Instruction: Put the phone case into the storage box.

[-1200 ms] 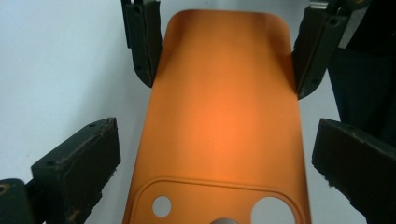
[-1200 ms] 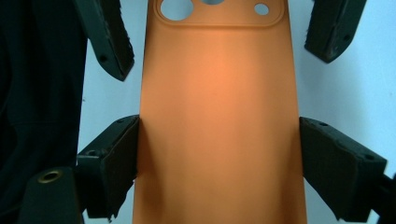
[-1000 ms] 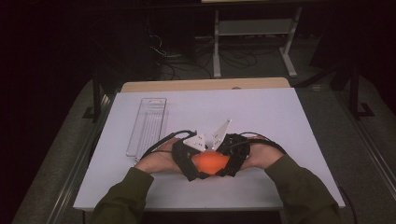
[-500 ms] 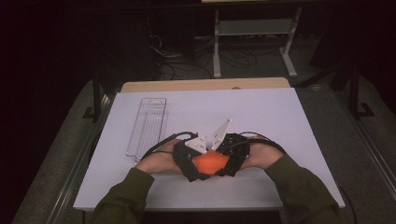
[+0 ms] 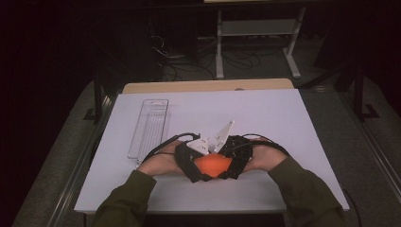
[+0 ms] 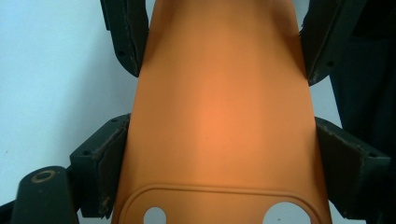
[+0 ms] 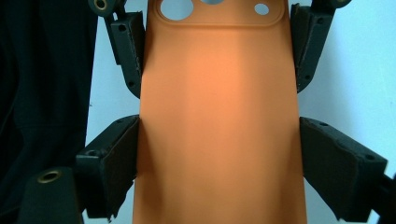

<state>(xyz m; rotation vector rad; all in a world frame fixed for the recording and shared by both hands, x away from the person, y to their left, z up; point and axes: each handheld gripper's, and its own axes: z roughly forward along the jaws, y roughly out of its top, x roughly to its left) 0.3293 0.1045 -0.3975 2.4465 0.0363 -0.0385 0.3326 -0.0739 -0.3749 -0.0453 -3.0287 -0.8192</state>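
Orange phone case [image 5: 213, 164]: one item, soft and flat, with a raised camera panel pierced by round holes at one end. It is held level just above the near middle of the white worktop [image 5: 293, 123], between the two hands.

Tongs: two sets, one per hand, meeting nose to nose over the case. The left tongs [image 6: 212, 154] have just been closing, and their black pads now press both long edges of the case at the end with the camera holes. The right tongs [image 7: 219, 154] are likewise clenched on the case, pads tight against its long edges at the plain end. Each gripper view shows the other set's jaws gripping farther along the same edges.

Other items: one clear plastic tray [image 5: 150, 126], long and narrow, lying on the worktop to the left of the hands, well apart from the case.
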